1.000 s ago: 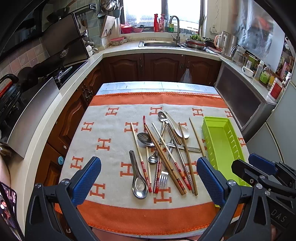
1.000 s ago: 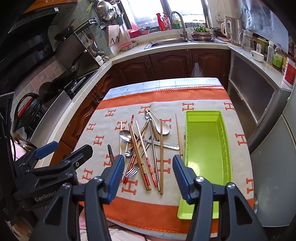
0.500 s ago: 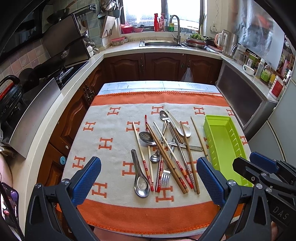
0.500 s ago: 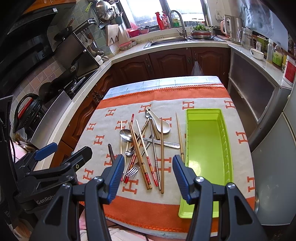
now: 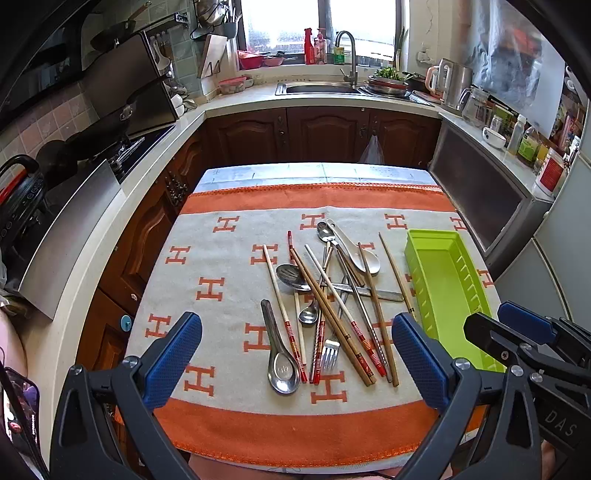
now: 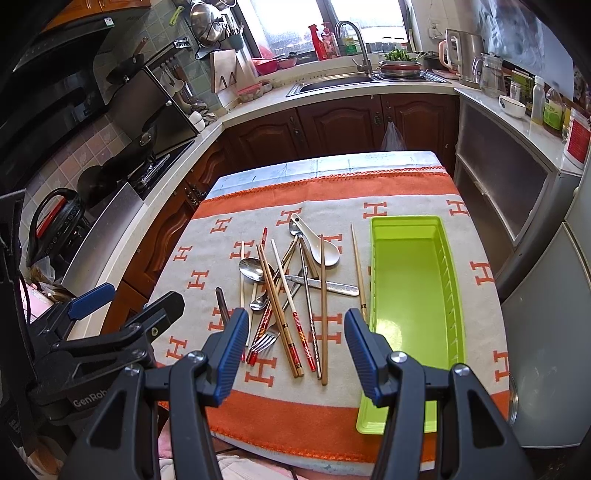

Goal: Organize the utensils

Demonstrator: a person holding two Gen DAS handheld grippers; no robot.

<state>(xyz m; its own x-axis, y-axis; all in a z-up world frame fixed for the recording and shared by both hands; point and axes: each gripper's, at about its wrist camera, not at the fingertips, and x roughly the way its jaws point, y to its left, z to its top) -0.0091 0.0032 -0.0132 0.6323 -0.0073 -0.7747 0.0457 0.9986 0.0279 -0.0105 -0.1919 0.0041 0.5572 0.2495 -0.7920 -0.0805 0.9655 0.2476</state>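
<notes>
Bright window (image 5: 317,26), steel sink (image 5: 319,88), dark wood cabinets (image 5: 325,134), tiled wall (image 5: 44,125)

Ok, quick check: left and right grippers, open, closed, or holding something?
Left gripper: open, holding nothing, above the utensil pile.
Right gripper: open, holding nothing, beside the green tray.

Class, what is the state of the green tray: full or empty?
Empty: the green tray shows only bare floor; all the utensils lie on the cloth beside it.
</notes>
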